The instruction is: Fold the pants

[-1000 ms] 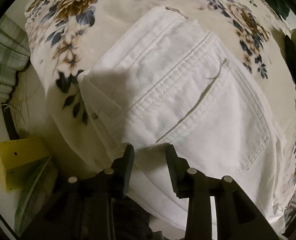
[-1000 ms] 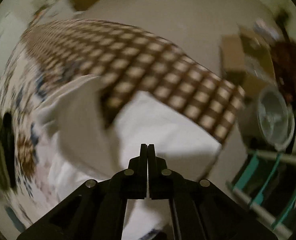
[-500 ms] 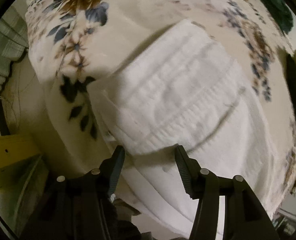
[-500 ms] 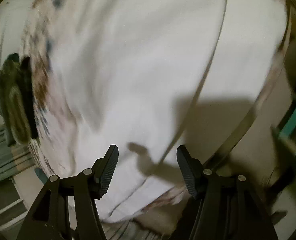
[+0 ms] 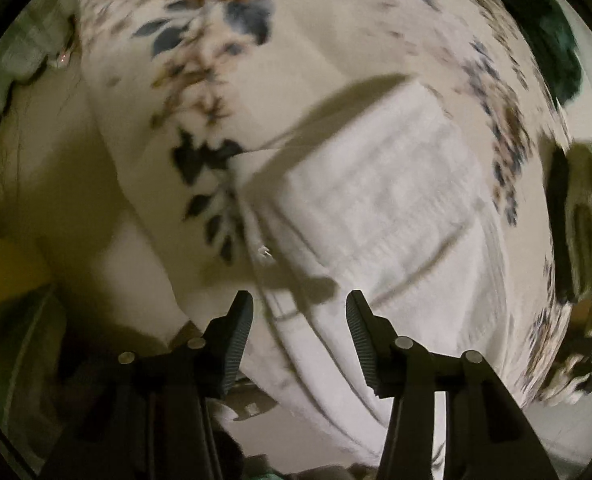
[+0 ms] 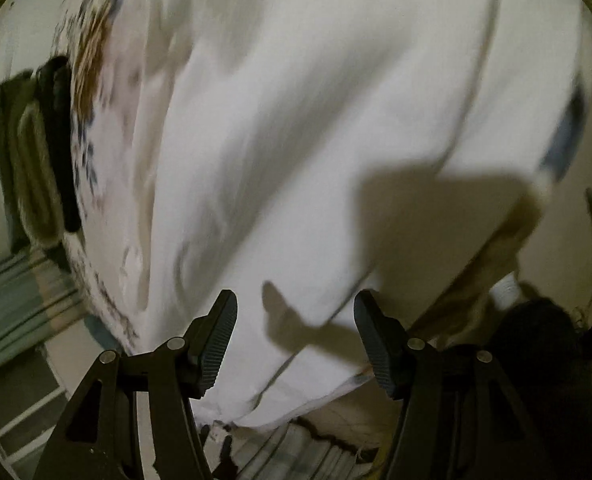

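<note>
Both views are motion-blurred, so fine detail is soft.

My left hand-held gripper [image 5: 299, 300] is wide open, nothing between the fingers, hovering over the near edge of the bed. My right hand-held gripper [image 6: 295, 300] is also wide open and empty, above the white cloth.

Pants [image 5: 384, 216]: white, folded into a stacked bundle, lying on the floral blanket [image 5: 224, 40] that covers the bed. In the left view the bundle's long axis runs from the bed's near edge by my fingers up and right toward the far side; its short folded edge faces left, toward the dark leaf print. A small metal rivet [image 5: 264, 252] shows on that left edge. In the right view the pants [image 6: 316, 140] fill most of the frame, with one seam running top to bottom on the right.

No containers that I can make out. A yellow block [image 5: 4, 272] sits at the left, off the bed. A dark green striped cloth [image 6: 32, 160] lies at the bed's far edge in the right view.

Versus a second ago: the right fingers were pressed shut and are now fully apart. The left fingers have spread wider and pulled back, so the pants look smaller and further off.
</note>
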Demonstrator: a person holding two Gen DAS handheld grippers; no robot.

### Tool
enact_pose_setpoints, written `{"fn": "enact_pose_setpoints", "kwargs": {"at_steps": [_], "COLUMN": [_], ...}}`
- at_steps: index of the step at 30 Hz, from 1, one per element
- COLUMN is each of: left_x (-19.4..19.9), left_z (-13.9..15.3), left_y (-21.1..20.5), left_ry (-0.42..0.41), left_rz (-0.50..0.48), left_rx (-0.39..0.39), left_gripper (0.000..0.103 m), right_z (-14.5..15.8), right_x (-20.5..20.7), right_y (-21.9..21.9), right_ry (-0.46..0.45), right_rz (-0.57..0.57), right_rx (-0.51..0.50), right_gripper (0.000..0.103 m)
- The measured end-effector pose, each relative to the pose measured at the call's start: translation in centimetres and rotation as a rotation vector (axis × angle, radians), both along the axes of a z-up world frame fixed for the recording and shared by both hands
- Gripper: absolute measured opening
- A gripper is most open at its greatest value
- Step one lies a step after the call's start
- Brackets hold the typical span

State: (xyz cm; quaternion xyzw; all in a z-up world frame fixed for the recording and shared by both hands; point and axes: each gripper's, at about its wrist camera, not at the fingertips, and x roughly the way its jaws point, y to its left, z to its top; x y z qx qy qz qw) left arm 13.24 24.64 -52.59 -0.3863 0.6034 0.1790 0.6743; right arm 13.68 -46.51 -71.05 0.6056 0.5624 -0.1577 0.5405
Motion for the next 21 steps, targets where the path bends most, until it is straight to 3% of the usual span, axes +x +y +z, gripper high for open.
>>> {"fn": "enact_pose_setpoints", "kwargs": {"at_steps": [2, 4, 6, 8, 10, 12, 18, 21], "left_x": [0.2, 1.0, 2.3, 3.1, 3.3, 3.7, 3.2, 3.1], "left_z": [-1.0, -1.1, -0.8, -0.6, -0.6, -0.1, 3.0, 2.9], "left_y": [1.1, 1.8, 1.7, 1.4, 1.0, 0.6, 1.4, 2.3], "left_ry": [-0.004, -0.006, -0.016, -0.012, -0.012, -0.027, -0.065, -0.046], "left_rz": [0.028, 0.025, 0.000, -0.040, -0.058, -0.072, -0.121, -0.116], "left_rx": [0.001, 0.019, 0.053, 0.090, 0.119, 0.132, 0.160, 0.141], "left_gripper": [0.046, 0.046, 0.046, 0.040, 0.023, 0.016, 0.012, 0.012], "right_z": [-0.2, -0.2, -0.3, -0.2, 0.4, 1.1, 3.8, 4.6], "right_x": [0.4, 1.0, 1.2, 1.1, 0.8, 1.5, 1.8, 0.9], "right_y": [1.7, 3.2, 4.6, 5.4, 5.6, 6.0, 8.0, 9.0], "right_ry": [-0.035, -0.063, -0.055, -0.035, -0.030, -0.028, -0.012, -0.003], "right_rz": [-0.005, -0.012, -0.007, -0.001, 0.002, 0.020, 0.127, 0.178], "right_rx": [-0.008, -0.014, -0.039, -0.076, -0.104, -0.128, -0.171, -0.160], "right_gripper": [0.058, 0.045, 0.020, 0.010, 0.008, 0.007, 0.006, 0.006]}}
